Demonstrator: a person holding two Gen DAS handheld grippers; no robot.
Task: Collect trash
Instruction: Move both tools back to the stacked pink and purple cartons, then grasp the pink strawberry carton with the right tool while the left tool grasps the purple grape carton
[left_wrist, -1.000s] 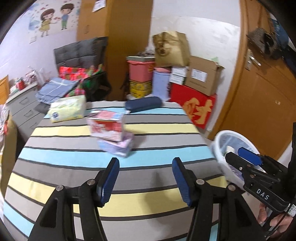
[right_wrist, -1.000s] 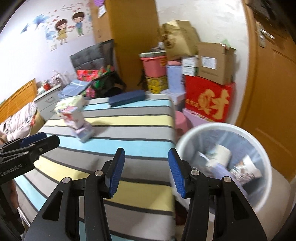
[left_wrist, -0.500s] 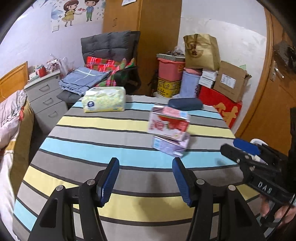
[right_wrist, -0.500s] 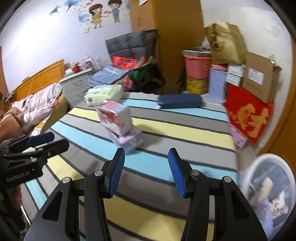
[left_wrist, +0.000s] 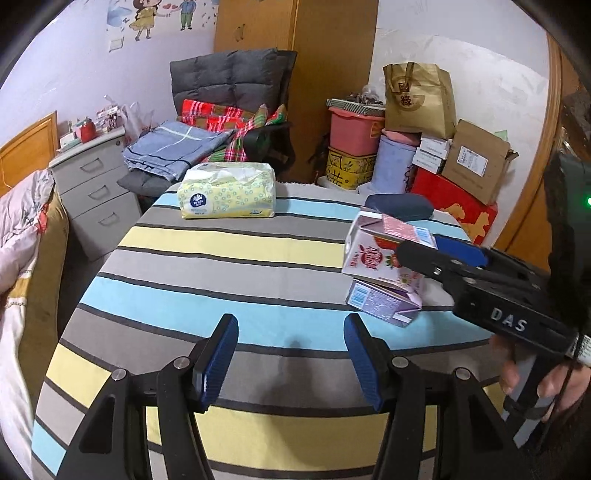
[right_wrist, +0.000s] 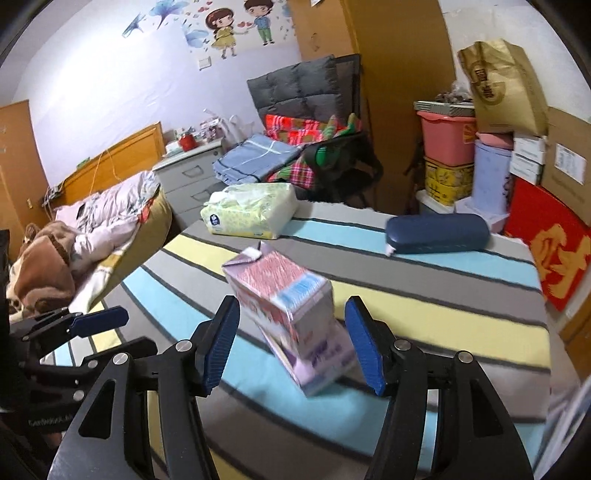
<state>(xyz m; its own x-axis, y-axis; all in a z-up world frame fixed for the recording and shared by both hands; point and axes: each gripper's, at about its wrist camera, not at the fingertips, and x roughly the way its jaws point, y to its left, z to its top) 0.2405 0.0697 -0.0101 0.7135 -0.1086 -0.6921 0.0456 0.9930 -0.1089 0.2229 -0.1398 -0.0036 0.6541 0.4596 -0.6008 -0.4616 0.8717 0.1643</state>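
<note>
A red-and-white drink carton (left_wrist: 373, 254) lies tilted on top of a purple carton (left_wrist: 384, 304) on the striped tablecloth (left_wrist: 240, 266). In the right wrist view the red carton (right_wrist: 284, 295) and the purple carton (right_wrist: 317, 363) sit between the fingers of my right gripper (right_wrist: 291, 343). Its jaws are opening and the pads do not touch the cartons. In the left wrist view the right gripper (left_wrist: 417, 251) reaches in from the right against the stack. My left gripper (left_wrist: 291, 358) is open over bare cloth, left of the cartons, with nothing between its fingers. It also shows at the left as the left gripper (right_wrist: 133, 330).
A yellow tissue pack (left_wrist: 227, 190) and a dark blue case (left_wrist: 399, 206) lie at the table's far side. Behind stand a grey chair with blankets (left_wrist: 229, 107), a drawer unit (left_wrist: 92, 184) and stacked boxes (left_wrist: 472, 162). A bed (right_wrist: 92, 229) is on the left.
Both views have swung left, away from the white bin and onto the table. The cartons have come between the right gripper's fingers, which now stand wider. The left gripper's gap is unchanged.
</note>
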